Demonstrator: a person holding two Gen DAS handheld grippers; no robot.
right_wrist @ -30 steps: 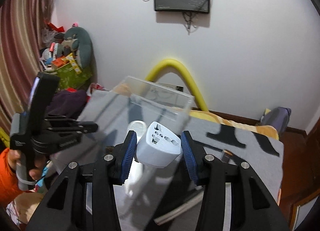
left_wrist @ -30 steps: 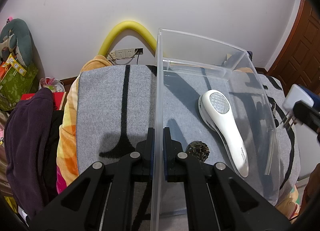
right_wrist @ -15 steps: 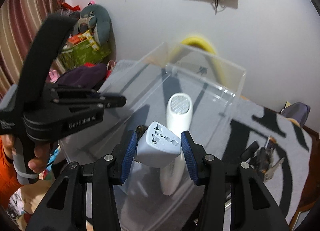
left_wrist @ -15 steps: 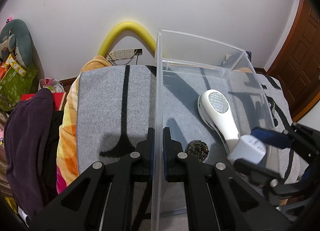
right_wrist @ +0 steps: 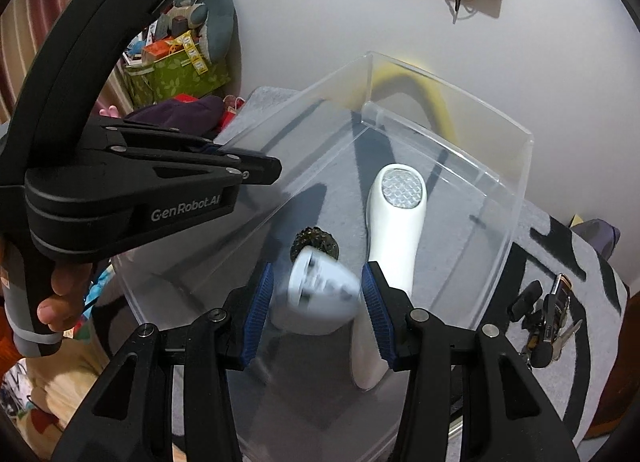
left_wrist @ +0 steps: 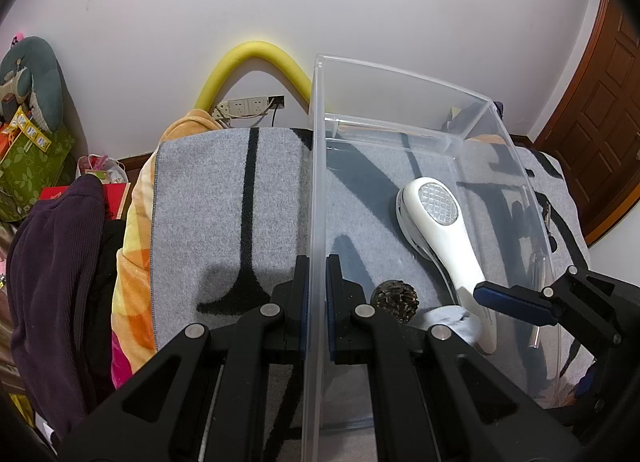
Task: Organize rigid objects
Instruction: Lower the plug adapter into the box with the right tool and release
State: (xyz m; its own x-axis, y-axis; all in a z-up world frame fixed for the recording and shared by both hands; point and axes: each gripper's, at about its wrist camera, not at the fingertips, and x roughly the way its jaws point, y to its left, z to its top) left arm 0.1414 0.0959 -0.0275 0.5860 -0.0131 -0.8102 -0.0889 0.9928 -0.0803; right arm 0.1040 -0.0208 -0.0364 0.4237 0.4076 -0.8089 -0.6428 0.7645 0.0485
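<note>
My left gripper (left_wrist: 316,278) is shut on the left wall of the clear plastic bin (left_wrist: 320,166), which stands on a grey blanket; it shows in the right wrist view (right_wrist: 256,168) clamping that wall. My right gripper (right_wrist: 318,294) is open over the bin (right_wrist: 516,198). The white travel adapter (right_wrist: 320,294) is blurred between its blue pads, loose and dropping; in the left wrist view the adapter (left_wrist: 452,320) is near the bin floor. A white handheld device (left_wrist: 440,230) and a dark pinecone (left_wrist: 396,298) lie in the bin.
A bunch of keys and small dark items (right_wrist: 548,322) lies on the grey blanket (left_wrist: 224,202) right of the bin. A yellow foam tube (left_wrist: 256,62) arches against the back wall. A dark purple garment (left_wrist: 56,270) lies at the left. A wooden door (left_wrist: 600,110) stands at the right.
My right gripper moved down into the bin and opened, letting the white adapter go; it is falling. My left gripper has stayed clamped on the bin wall.
</note>
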